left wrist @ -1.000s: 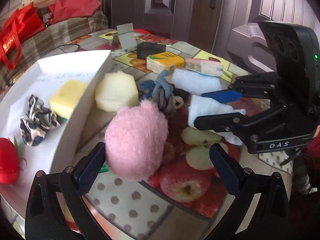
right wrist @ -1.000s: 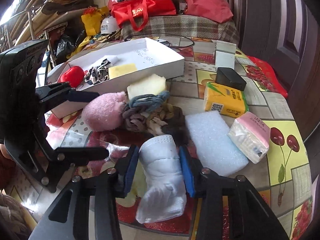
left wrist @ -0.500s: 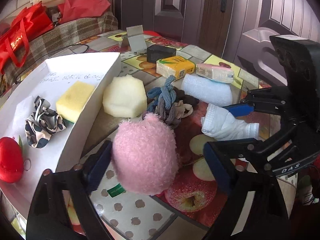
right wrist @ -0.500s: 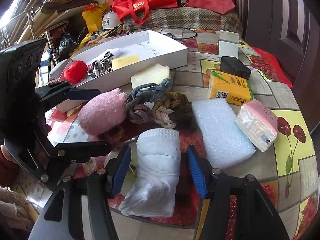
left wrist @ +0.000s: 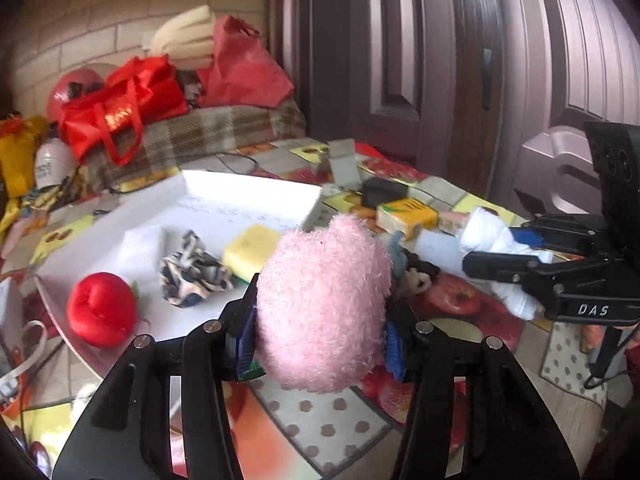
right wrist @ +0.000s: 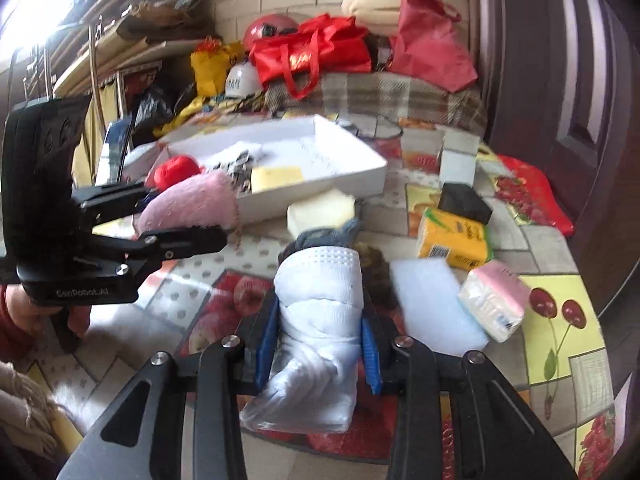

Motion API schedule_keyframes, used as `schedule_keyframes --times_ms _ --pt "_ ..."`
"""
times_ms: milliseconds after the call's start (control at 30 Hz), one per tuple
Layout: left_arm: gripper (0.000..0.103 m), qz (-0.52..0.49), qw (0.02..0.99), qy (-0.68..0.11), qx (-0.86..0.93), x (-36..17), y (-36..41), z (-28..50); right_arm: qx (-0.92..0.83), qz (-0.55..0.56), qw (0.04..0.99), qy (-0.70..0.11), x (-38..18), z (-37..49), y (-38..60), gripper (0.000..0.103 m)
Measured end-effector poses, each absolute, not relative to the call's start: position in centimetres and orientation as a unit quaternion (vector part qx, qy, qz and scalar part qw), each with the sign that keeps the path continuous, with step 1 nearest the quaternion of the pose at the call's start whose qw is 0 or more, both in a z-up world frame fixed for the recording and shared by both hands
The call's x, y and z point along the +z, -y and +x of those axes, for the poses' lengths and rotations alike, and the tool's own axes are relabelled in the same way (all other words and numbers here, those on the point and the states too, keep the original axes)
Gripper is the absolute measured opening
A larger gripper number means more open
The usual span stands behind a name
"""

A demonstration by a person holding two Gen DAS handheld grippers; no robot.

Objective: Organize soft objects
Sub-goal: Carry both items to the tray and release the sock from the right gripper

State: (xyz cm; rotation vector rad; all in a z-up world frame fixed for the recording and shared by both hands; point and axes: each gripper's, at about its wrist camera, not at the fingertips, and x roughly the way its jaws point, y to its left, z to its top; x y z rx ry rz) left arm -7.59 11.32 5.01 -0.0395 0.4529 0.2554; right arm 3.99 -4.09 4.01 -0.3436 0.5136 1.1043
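With the pink plush ball [left wrist: 324,304] just clamped in the left gripper [left wrist: 320,344] near the white tray [left wrist: 256,196] and the rolled white cloth [right wrist: 316,320] pinched in the right gripper [right wrist: 320,348], either could seemingly slip out if squeezed unevenly.

I see the fruit-print worktop [right wrist: 556,292]: far off lies a white tray [right wrist: 360,168], to the right a yellow tissue pack [right wrist: 452,240], foam sheet [right wrist: 432,304] and pink-topped pack [right wrist: 494,300].
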Motion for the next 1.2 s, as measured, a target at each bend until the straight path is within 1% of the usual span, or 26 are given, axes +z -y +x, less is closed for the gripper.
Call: schedule_keyframes --times_ms 100,200,300,500,767,1000,1100,1200 --pt "0.05 0.005 0.969 -0.181 0.167 5.6 -12.0 -8.6 0.5 -0.1 0.832 -0.217 4.7 4.8 4.4 0.036" --pt "0.05 -0.012 0.968 -0.171 0.182 5.7 -13.4 -9.3 0.498 -0.058 0.838 -0.218 4.8 5.3 4.0 0.036" --pt "0.05 -0.028 0.965 -0.169 0.197 5.7 -15.0 -9.6 0.492 -0.042 0.841 -0.22 4.9 5.3 3.3 0.036" --pt "0.051 -0.039 0.959 -0.165 0.228 5.6 -17.4 -10.9 0.501 -0.051 0.835 -0.221 4.7 4.1 1.3 0.036" --pt "0.051 -0.064 0.941 -0.149 0.298 5.5 -22.5 -13.4 0.532 -0.081 0.813 -0.222 4.4 2.2 -2.6 0.036" --pt "0.051 -0.137 0.919 -0.134 0.344 5.1 -26.8 -14.9 0.553 -0.091 0.798 -0.221 4.3 0.9 -6.0 0.036" --pt "0.051 -0.154 0.916 -0.134 0.346 5.0 -27.2 -15.2 0.559 -0.09 0.793 -0.223 4.2 0.6 -7.6 0.036" --pt "0.051 -0.147 0.916 -0.134 0.347 5.0 -26.9 -15.0 0.565 -0.093 0.789 -0.223 4.1 0.1 -8.9 0.036"
